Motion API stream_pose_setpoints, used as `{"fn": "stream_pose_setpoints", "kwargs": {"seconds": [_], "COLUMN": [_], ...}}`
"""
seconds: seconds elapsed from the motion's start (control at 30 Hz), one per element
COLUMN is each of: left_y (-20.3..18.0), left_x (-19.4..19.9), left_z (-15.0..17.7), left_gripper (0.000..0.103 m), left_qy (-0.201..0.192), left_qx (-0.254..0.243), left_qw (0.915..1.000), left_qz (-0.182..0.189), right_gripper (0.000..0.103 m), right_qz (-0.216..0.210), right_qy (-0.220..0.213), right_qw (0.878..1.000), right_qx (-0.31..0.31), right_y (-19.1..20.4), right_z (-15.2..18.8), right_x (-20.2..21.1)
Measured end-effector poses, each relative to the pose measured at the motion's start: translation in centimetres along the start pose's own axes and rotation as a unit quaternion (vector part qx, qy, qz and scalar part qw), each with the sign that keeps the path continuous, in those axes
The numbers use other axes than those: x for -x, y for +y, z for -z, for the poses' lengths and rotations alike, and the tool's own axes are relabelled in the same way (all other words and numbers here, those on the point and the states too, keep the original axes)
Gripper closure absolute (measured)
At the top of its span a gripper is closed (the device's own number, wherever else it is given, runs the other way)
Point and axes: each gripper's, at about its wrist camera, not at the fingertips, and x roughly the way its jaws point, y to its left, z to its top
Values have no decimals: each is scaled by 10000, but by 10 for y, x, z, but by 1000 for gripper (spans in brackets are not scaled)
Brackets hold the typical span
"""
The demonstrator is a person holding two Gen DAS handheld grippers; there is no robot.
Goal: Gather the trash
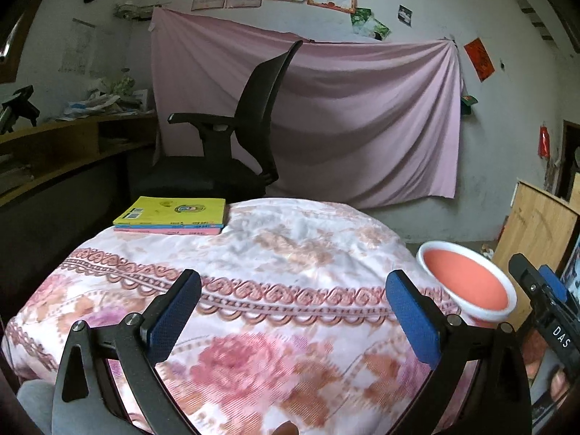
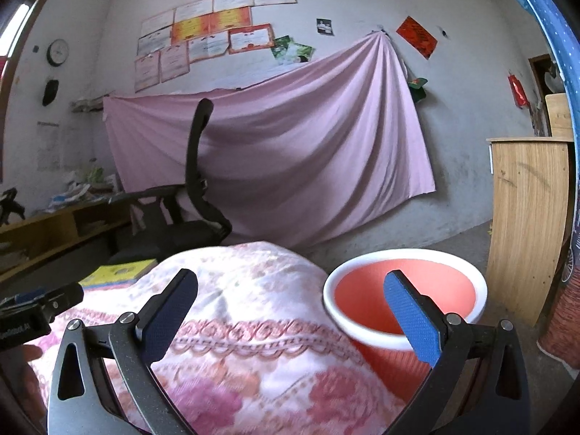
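Observation:
A red waste bin with a white rim (image 2: 402, 301) stands to the right of a table under a floral cloth (image 2: 253, 319); it also shows at the right of the left wrist view (image 1: 467, 282). My left gripper (image 1: 293, 311) is open and empty above the floral cloth (image 1: 290, 253). My right gripper (image 2: 290, 311) is open and empty, its right finger over the bin's mouth. The right gripper's body shows at the right edge of the left wrist view (image 1: 543, 293). The left gripper's body shows at the left edge of the right wrist view (image 2: 40, 308). No loose trash shows on the cloth.
A stack of books (image 1: 174, 215) with a yellow cover lies at the table's far left corner. A black office chair (image 1: 232, 137) stands behind the table, before a pink sheet (image 1: 344, 108). A wooden cabinet (image 2: 525, 224) stands right of the bin. A shelf (image 1: 54, 152) runs along the left.

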Motion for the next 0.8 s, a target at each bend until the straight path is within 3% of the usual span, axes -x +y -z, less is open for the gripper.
{"fn": "stream_pose_setpoints", "kwargs": {"seconds": [0.53,0.8], "left_y": [26,29], "left_x": [31,32], "left_z": [41,49], "left_gripper": [3,3], "left_qy": [-370,-435], "left_qx": [-232,-158], "left_qw": [9988,9988], "left_qz": [-223,-146], "right_gripper": [0,0], "right_qz": [135,276], "right_qy": [7,-254], "right_qw": [9995,9990], "right_qx": [272,260], "right_y": [33,38], "right_z": [27,32], "right_x": [37,51]}}
